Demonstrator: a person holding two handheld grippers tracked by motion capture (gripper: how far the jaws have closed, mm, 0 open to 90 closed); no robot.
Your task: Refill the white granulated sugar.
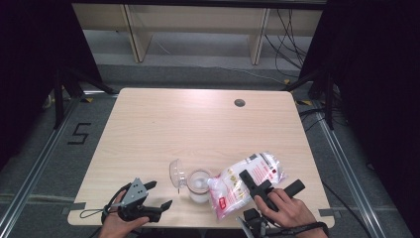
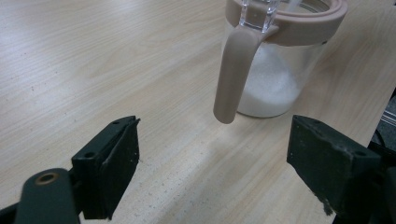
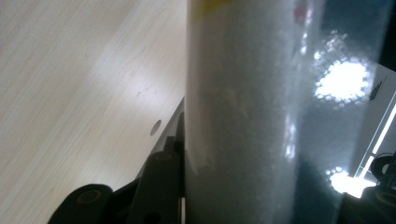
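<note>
1. Left gripper (image 1: 157, 194) is sitting at the near table edge, just near-left of the jar (image 1: 199, 185). Jaws are standing spread, nothing between them. In the left gripper view (image 2: 215, 154) they are pointing at the jar across bare wood, not touching it.
2. Left hand (image 1: 119, 223) is wrapping the gripper body, coming in from the near edge, left of the jar.
3. Right gripper (image 1: 270, 184) is sitting near-right of the jar, with the right hand (image 1: 289, 210) behind it. Its jaws are pinching the bag (image 1: 247, 182), pads pressing the plastic. In the right gripper view the bag (image 3: 243, 112) is running upright between the jaws, white grains showing through the film.
4. The bag is lying tilted just right of the jar, its lower end right at the jar's mouth, its upper end further right and away. Clear plastic, white contents, red printing.
5. The jar is standing upright on the table (image 1: 198, 124), near the near edge. It is clear with a beige rim and a beige handle (image 2: 233, 74), and is holding some white granules (image 2: 275, 88) at the bottom.
6. The clear lid (image 1: 176, 173) is standing flipped open on the jar's left side.
7. A round hole (image 1: 239, 102) is sitting in the tabletop well beyond the jar, toward the far right.
</note>
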